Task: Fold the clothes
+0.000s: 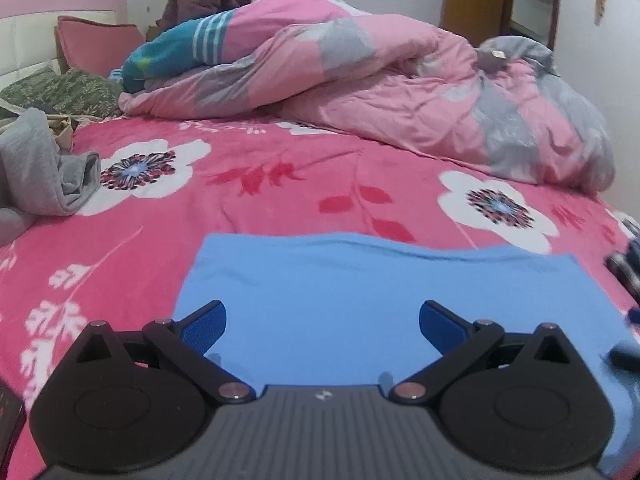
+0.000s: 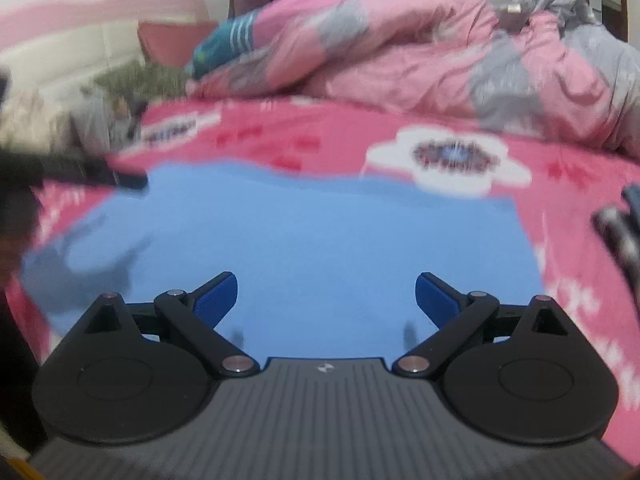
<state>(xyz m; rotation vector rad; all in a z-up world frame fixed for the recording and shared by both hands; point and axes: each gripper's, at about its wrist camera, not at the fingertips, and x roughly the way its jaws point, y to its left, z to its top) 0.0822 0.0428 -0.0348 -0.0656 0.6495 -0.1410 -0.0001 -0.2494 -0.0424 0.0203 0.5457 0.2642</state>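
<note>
Left wrist: left tool (image 1: 322,322) and right tool (image 2: 326,294) spread wide, empty, over blue garment (image 1: 360,280).

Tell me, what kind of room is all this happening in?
A bedroom, almost certainly. A blue garment lies spread on a bed with a pink flowered bedspread, a rumpled pink and grey quilt is heaped behind it, and a padded headboard with pillows stands at the far left.

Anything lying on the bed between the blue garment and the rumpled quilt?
No: only bare floral bedspread between the blue garment and the quilt, clearest in the left wrist view.
</note>
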